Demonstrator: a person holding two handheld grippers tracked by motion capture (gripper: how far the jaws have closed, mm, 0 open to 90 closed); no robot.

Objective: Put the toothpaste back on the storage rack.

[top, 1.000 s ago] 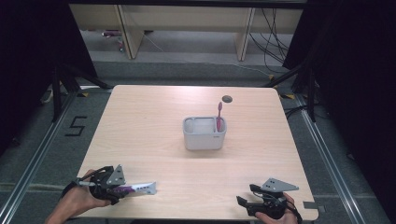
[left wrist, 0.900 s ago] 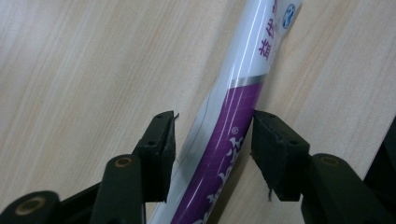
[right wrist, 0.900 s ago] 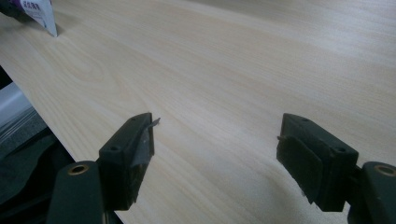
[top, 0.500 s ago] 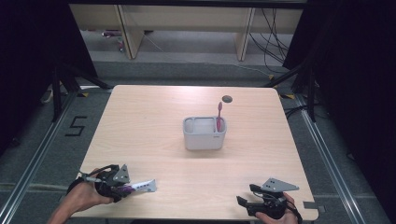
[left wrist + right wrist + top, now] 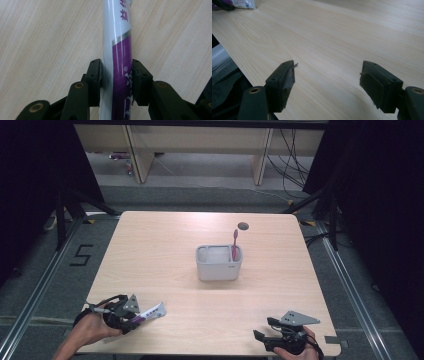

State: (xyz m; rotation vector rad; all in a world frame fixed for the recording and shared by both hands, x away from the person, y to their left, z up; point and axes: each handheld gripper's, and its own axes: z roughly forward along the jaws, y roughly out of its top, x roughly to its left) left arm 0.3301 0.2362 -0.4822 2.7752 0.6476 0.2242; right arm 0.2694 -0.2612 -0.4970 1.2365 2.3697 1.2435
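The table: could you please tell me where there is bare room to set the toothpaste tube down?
Bare wood lies between the left gripper and right gripper, in front of the grey holder, and on both sides of it. Nowhere is crowded.

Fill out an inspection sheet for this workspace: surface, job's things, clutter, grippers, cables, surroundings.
Surface: light wood table, with a dark round hole near the far edge.
Job's things: purple and white toothpaste tube lying at the near left corner; grey holder at mid table with a pink toothbrush standing in it.
Clutter: nothing seen.
Grippers: left gripper has just been closing, pads against both sides of the tube; right gripper open over bare wood, near right corner.
Cables: loose black cables on the floor beyond the table.
Surroundings: grey floor, a "5" mark at left, wooden furniture behind.
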